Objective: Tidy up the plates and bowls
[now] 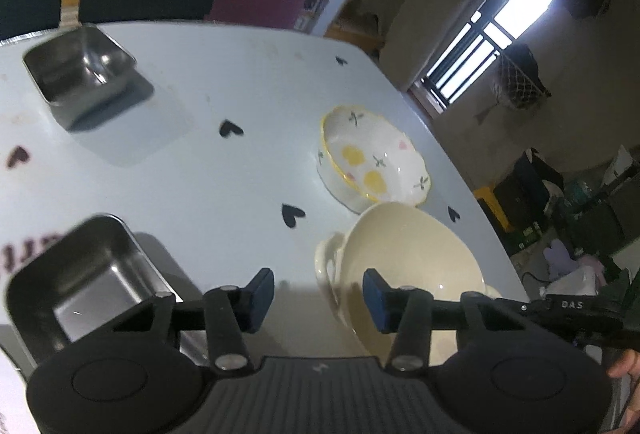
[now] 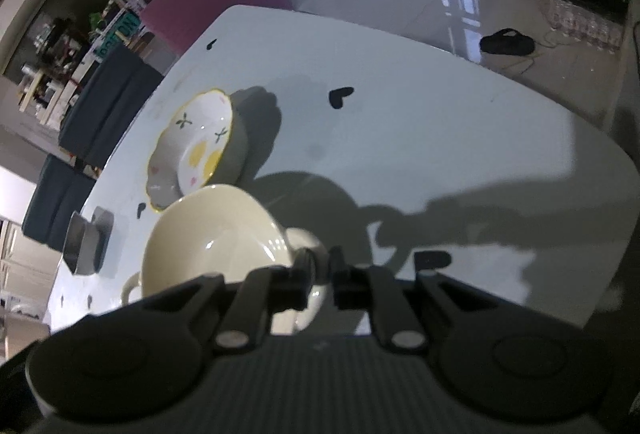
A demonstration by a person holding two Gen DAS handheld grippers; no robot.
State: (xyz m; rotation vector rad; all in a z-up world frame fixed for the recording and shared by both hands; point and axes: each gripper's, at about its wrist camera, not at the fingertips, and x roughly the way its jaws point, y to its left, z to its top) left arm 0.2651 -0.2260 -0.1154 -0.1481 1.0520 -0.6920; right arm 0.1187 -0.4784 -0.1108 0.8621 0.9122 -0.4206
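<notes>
- Pale blue table (image 1: 224,82), printed with dark hearts, was shown carrying all the dishes.
- Cream bowl (image 2: 212,234) was held by its side handle, on which the right gripper (image 2: 322,280) was nearly closed; the floral bowl (image 2: 196,150) lay just beyond it, rims almost touching.
- Left gripper (image 1: 318,300) was held wide apart and empty, beside the cream bowl.
- Risk was judged as follows: a one-handle grip could let the cream bowl tilt or slip, and its rim could be knocked against the floral bowl.

"DAS" on right gripper (image 1: 568,308).
</notes>
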